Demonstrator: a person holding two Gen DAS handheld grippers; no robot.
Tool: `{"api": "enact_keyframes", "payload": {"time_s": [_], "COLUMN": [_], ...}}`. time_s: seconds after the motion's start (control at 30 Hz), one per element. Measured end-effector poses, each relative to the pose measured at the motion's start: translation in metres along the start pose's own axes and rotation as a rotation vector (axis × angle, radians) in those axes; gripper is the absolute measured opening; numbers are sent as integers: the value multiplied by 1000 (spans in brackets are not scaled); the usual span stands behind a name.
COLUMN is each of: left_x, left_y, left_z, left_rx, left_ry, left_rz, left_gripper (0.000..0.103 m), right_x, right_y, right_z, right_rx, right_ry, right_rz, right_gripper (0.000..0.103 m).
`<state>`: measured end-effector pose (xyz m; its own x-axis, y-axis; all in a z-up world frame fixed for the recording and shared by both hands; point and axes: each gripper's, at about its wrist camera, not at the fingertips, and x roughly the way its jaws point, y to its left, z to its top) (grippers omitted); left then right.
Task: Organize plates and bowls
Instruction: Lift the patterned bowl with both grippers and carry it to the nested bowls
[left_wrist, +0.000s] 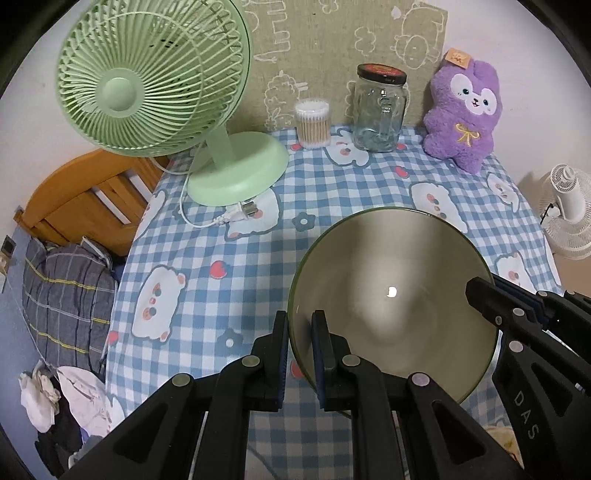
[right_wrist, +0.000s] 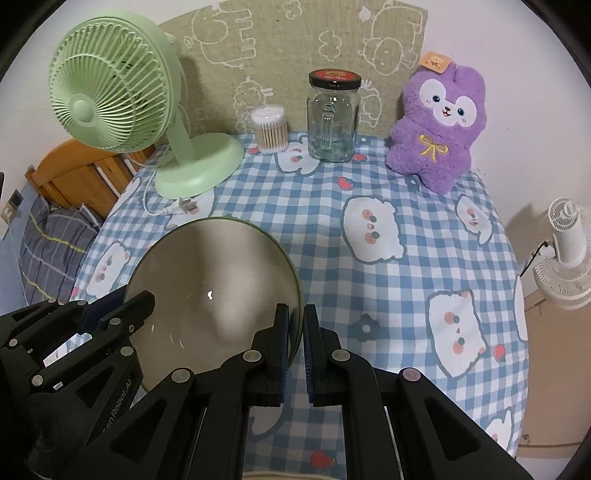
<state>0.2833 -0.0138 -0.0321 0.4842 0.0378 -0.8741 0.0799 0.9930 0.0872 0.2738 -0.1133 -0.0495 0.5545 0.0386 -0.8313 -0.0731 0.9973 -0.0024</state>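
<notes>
A wide bowl (left_wrist: 391, 280) with a dark green rim and a glossy grey-beige inside hangs tilted above the checked tablecloth (left_wrist: 236, 258). My left gripper (left_wrist: 300, 319) is shut on its left rim, one pad inside the bowl and one outside. My right gripper (right_wrist: 295, 314) is shut on the opposite rim of the same bowl (right_wrist: 214, 273). Each view also shows the other gripper: the right gripper (left_wrist: 484, 291) at the bowl's right edge, the left gripper (right_wrist: 136, 301) at its left edge. The bowl holds nothing.
A green desk fan (left_wrist: 155, 81) stands at the back left, its plug (left_wrist: 240, 214) lying on the cloth. Along the wall are a cotton swab tub (left_wrist: 312, 123), a glass jar (left_wrist: 378, 110) and a purple plush toy (left_wrist: 461, 114). A white fan (right_wrist: 569, 251) stands beyond the table's right edge, bedding (left_wrist: 62, 295) to the left.
</notes>
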Motion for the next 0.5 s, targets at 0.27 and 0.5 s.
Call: {"api": "enact_keyframes", "payload": {"time_s": [0.27, 0.5], "left_x": [-25, -44], "left_y": [2, 5], "left_z": [-14, -28], "left_rx": [2, 6], "left_ry": [-32, -51], "left_rz": [7, 18], "left_gripper": [9, 9], "right_x": [-27, -47], "right_y": [9, 19], "right_z": [-14, -25], "right_rx": [-16, -26], "right_ry": [-30, -49], "right_rz": [-14, -24], "right_gripper": [10, 10]}}
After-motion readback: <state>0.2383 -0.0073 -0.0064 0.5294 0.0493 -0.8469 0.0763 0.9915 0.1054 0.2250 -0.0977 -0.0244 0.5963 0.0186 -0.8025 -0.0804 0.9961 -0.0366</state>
